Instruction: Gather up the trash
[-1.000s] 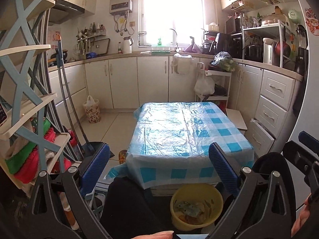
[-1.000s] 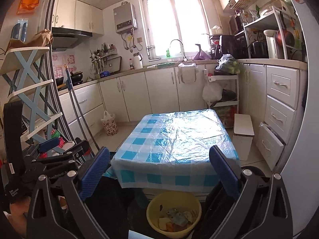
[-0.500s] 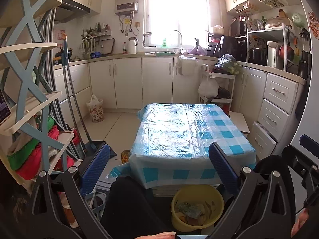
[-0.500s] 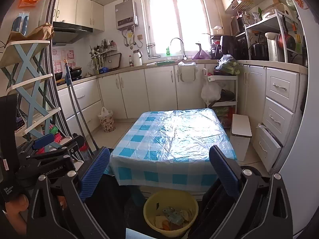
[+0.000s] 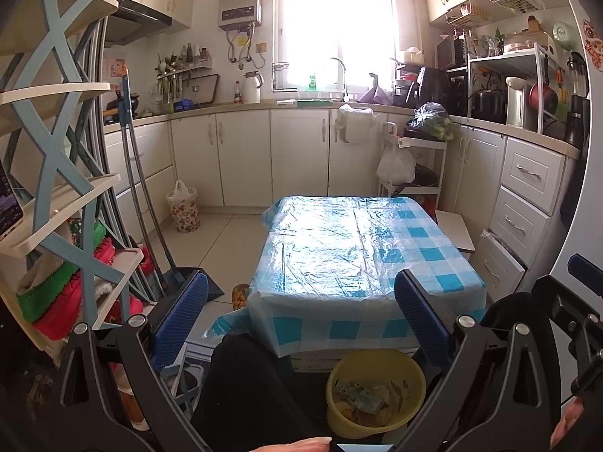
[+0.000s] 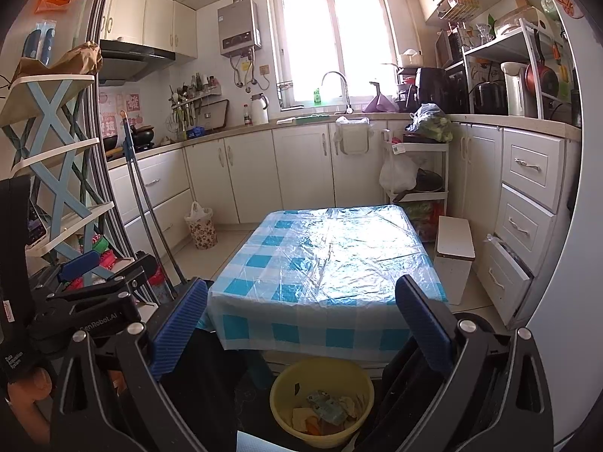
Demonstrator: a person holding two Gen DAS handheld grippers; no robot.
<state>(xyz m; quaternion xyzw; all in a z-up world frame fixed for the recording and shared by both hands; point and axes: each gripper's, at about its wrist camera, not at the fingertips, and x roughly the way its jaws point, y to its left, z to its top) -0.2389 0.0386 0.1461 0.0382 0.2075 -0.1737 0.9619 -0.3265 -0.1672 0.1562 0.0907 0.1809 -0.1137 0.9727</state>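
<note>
The left gripper (image 5: 301,316) is held level, pointing forward, its two blue-padded fingers (image 5: 181,312) spread wide apart with nothing between them. The right gripper (image 6: 301,320) has the same pose: jaws fully parted, pads empty. In the right wrist view the left gripper shows at the left edge, side by side with the right and slightly lower. A hand (image 6: 26,395) grips its handle there (only partly seen). A fingertip (image 5: 301,444) edges into the bottom of the left wrist view, above a dark-clad leg (image 5: 241,388).
</note>
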